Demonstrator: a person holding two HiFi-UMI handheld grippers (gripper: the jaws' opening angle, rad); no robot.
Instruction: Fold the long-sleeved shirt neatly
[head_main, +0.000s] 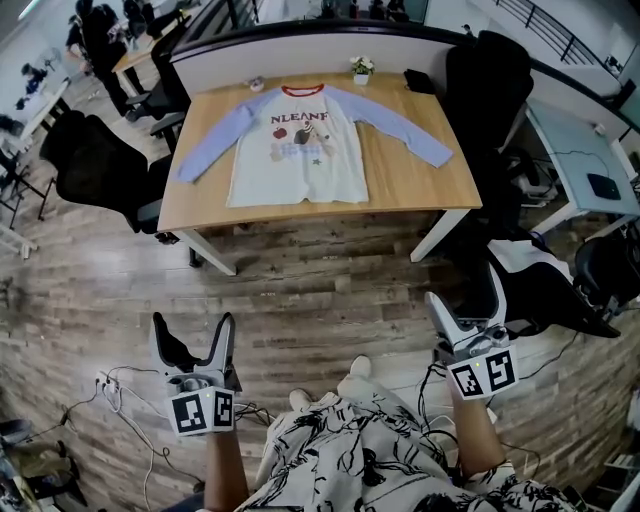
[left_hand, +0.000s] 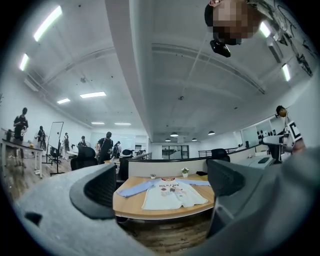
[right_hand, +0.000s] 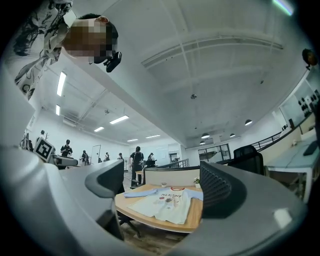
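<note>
We find the long-sleeved shirt (head_main: 297, 150), white with blue sleeves, apparently flat on the counter (head_main: 400, 185). It lies well beyond the wide, empty fingers of the left gripper (head_main: 193, 330) and right gripper (head_main: 466, 296).

Long-sleeved shirt (head_main: 297, 150) flat on wooden table (head_main: 420, 185); left claw (head_main: 193, 335) and right claw (head_main: 467, 300) agape, well short.

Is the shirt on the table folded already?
No, the long-sleeved shirt lies spread open and flat on the wooden table, with no part of it turned over.
</note>
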